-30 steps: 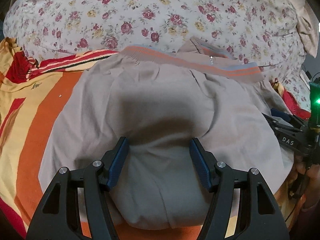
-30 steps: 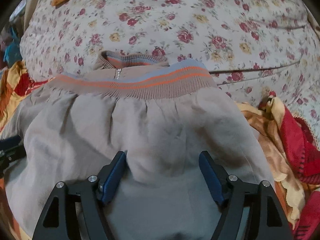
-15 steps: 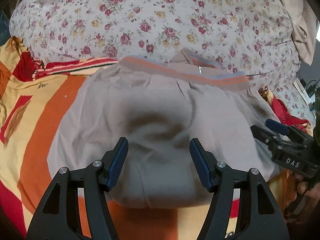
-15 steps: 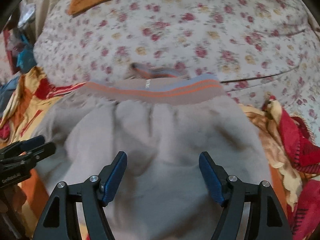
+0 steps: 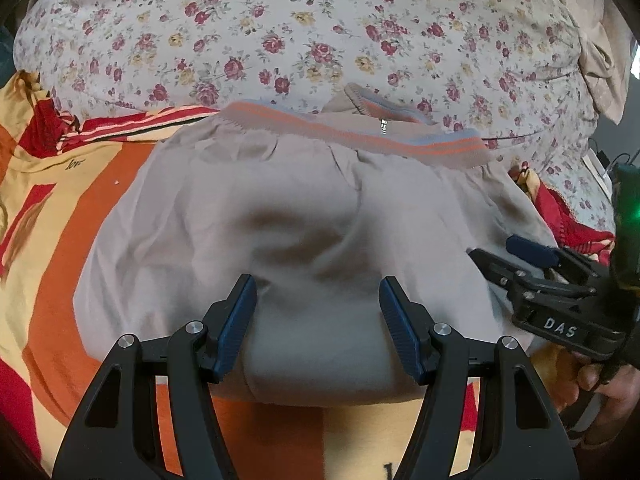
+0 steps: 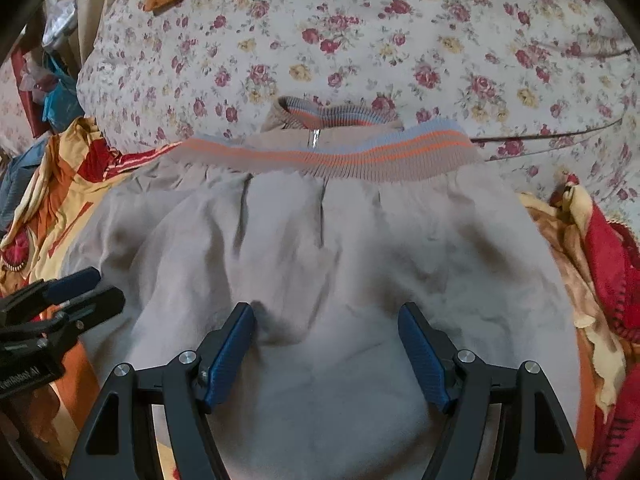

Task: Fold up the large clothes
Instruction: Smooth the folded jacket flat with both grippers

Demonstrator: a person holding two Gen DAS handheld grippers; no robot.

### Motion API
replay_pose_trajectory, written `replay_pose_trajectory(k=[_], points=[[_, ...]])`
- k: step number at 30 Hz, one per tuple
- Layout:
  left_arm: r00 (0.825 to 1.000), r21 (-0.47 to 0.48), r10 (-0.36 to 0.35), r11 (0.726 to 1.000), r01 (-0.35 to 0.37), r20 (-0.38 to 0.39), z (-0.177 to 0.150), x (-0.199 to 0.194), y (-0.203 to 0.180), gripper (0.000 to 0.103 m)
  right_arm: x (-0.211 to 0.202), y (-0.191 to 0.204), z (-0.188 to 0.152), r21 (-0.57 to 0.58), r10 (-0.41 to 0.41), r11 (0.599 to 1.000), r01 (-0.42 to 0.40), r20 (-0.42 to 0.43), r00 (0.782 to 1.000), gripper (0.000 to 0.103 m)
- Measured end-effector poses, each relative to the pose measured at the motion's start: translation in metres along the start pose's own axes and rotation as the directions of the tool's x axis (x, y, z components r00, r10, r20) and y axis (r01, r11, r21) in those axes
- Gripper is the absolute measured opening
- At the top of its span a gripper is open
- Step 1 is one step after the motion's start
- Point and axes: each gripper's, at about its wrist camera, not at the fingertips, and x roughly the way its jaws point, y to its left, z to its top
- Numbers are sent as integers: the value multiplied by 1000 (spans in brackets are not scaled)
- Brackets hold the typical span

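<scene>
Your left hand-held gripper (image 5: 318, 312) and right hand-held gripper (image 6: 326, 340) both hang open, empty, above the folded beige jacket (image 6: 320, 248) on the bed.

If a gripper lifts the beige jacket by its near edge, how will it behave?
Likely floppy: the beige jacket lies in soft wrinkles and would drape. Probably unfolds, since its layers sit loose. The ribbed hem band looks stretchy and may give if tugged.

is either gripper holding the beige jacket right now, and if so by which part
No. The left gripper and the right gripper are both open above the folded beige jacket, which lies flat; nothing sits between the pads.
</scene>
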Motion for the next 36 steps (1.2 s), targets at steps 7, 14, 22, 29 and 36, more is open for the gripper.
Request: replay_pose_trajectory(k=[7, 14, 22, 29, 36], points=[[1000, -21, -8, 1000, 8, 4, -4, -9, 10, 64, -14, -7, -3, 30, -20, 999, 20, 24, 999, 72], [1000, -42, -15, 999, 16, 23, -7, -31, 29, 64, -29, -31, -11, 143, -48, 989, 43, 37, 998, 72], [999, -115, -31, 993, 32, 14, -16, -32, 58, 65, -27, -58, -49, 227, -109, 967, 115, -40, 993, 72], [999, -146, -8, 989, 15, 52, -17, -36, 86, 65, -60, -55, -50, 251, -121, 961, 119, -7, 993, 72], [998, -255, -37, 966, 48, 48, -14, -30, 124, 69, -66, -26, -23, 145, -144, 980, 135, 50, 988, 72]])
